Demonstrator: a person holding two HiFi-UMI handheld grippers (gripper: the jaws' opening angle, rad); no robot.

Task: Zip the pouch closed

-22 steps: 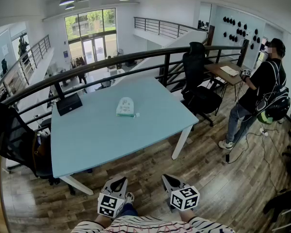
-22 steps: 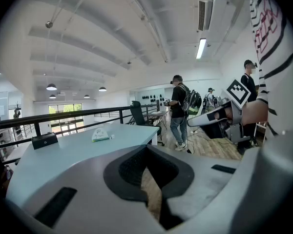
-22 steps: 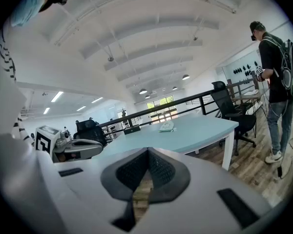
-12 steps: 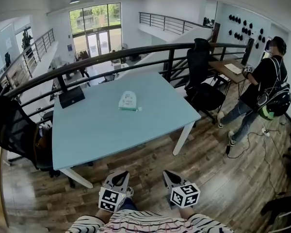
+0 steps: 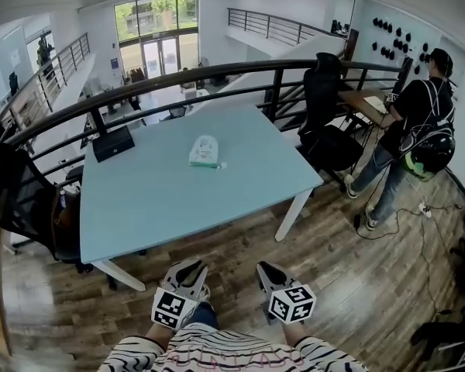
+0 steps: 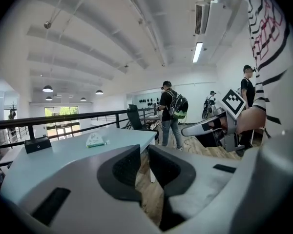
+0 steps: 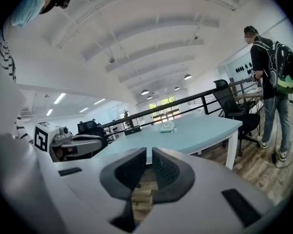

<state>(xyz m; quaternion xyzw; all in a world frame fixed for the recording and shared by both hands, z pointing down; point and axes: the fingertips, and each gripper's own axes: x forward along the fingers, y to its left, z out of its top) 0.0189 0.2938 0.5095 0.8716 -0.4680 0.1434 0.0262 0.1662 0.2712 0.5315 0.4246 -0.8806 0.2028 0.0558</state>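
A pale green and white pouch (image 5: 204, 151) lies flat on the light blue table (image 5: 155, 200), toward its far middle; it also shows small in the left gripper view as the pouch (image 6: 95, 140) and in the right gripper view as the pouch (image 7: 167, 126). My left gripper (image 5: 189, 267) and right gripper (image 5: 264, 269) hang low over the wooden floor, short of the table's near edge and far from the pouch. Both are shut with nothing between their jaws.
A black box (image 5: 113, 142) sits at the table's far left. Black office chairs stand at the left (image 5: 23, 200) and far right (image 5: 325, 122). A person with a backpack (image 5: 415, 130) stands right, by a wooden desk (image 5: 364, 103). A black railing (image 5: 178, 80) runs behind the table.
The head view has shifted closer to the table, which now sits lower in the frame. The person at the right has stepped and turned away. Both grippers stay shut, a little higher in view.
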